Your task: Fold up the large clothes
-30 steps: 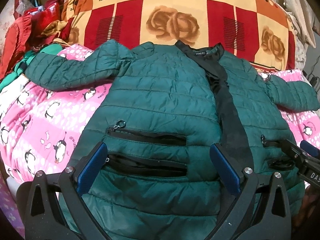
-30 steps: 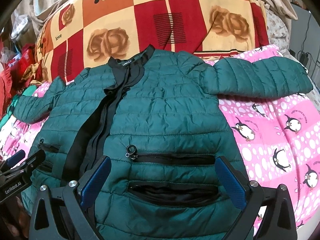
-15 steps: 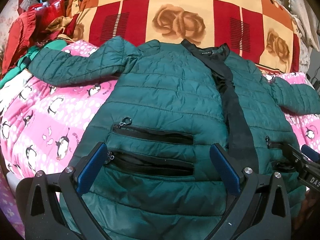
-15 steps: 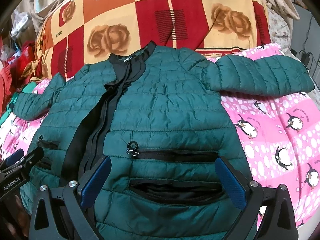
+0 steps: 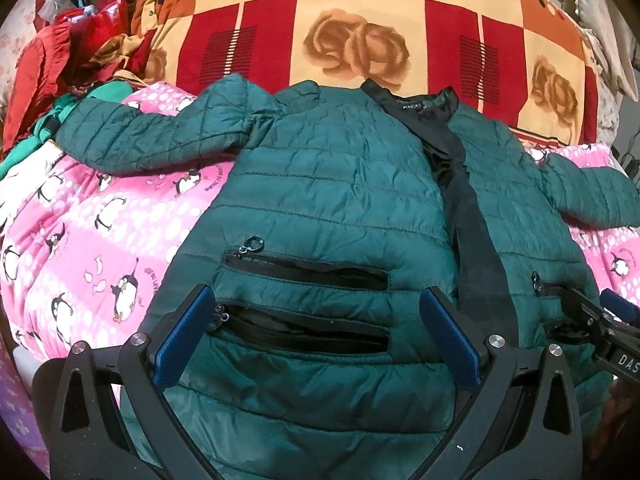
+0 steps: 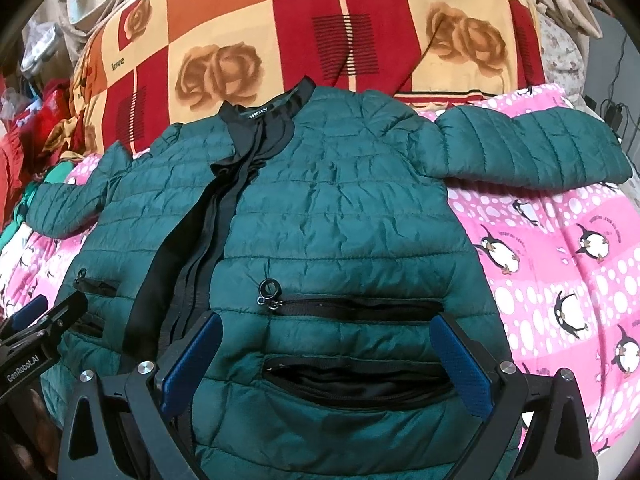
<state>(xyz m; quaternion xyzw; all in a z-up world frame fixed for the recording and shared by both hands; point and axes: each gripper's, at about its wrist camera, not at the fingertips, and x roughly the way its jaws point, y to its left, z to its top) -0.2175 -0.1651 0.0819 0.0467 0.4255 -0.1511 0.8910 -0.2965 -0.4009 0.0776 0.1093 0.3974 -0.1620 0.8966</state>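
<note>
A dark green quilted puffer jacket (image 5: pixel 340 184) lies front up and spread flat on a pink penguin-print bedspread (image 5: pixel 80 248), both sleeves out to the sides. It also shows in the right wrist view (image 6: pixel 344 216). A black zipper placket runs down its middle. My left gripper (image 5: pixel 316 332) is open, its blue pads either side of the jacket's left pockets near the hem. My right gripper (image 6: pixel 326 356) is open over the right pockets. Each gripper shows at the edge of the other's view.
A large red, orange and cream rose-print quilt (image 5: pixel 352 28) is piled behind the jacket's collar. Red and green clothes (image 5: pixel 52 64) are heaped at the far left. Cables and a plug (image 6: pixel 612 108) hang at the right edge.
Both grippers have moved slightly forward and lower over the jacket's hem. The jacket has not moved and both grippers stay open.
</note>
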